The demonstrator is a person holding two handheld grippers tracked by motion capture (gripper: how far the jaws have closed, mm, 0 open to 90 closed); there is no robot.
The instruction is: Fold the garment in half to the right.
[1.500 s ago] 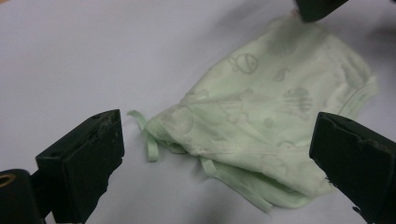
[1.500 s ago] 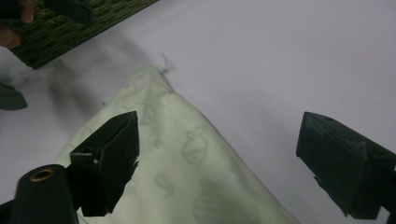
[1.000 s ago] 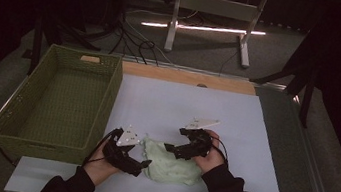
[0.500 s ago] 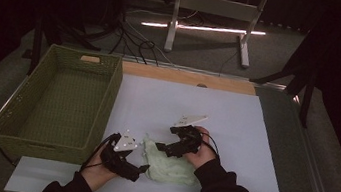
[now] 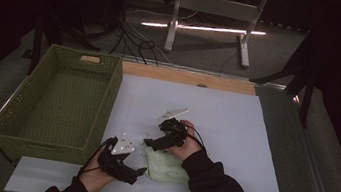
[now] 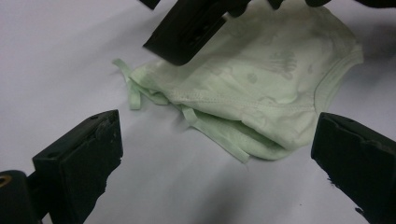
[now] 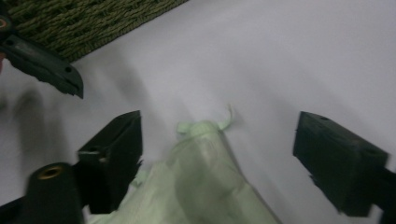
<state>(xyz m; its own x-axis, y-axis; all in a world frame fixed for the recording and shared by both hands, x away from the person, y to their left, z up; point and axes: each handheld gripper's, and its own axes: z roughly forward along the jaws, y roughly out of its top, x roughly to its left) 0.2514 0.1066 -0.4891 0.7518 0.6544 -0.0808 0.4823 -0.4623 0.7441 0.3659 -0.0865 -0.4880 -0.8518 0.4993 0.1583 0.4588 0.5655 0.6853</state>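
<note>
Pale green garment [image 6: 261,88], folded, lying on the counter [image 5: 235,120] just right of the basket [image 5: 63,106]. Soft, light, floppy (ties loose). Best pinched at stitched hem. Left gripper [image 6: 219,154] released; right gripper [image 7: 217,154] released, jaws just narrowing above cloth.

Soft pale-green cloth garment [image 6: 261,88] on matt white sheet [image 5: 235,120]; rough woven basket [image 5: 20,105].
</note>
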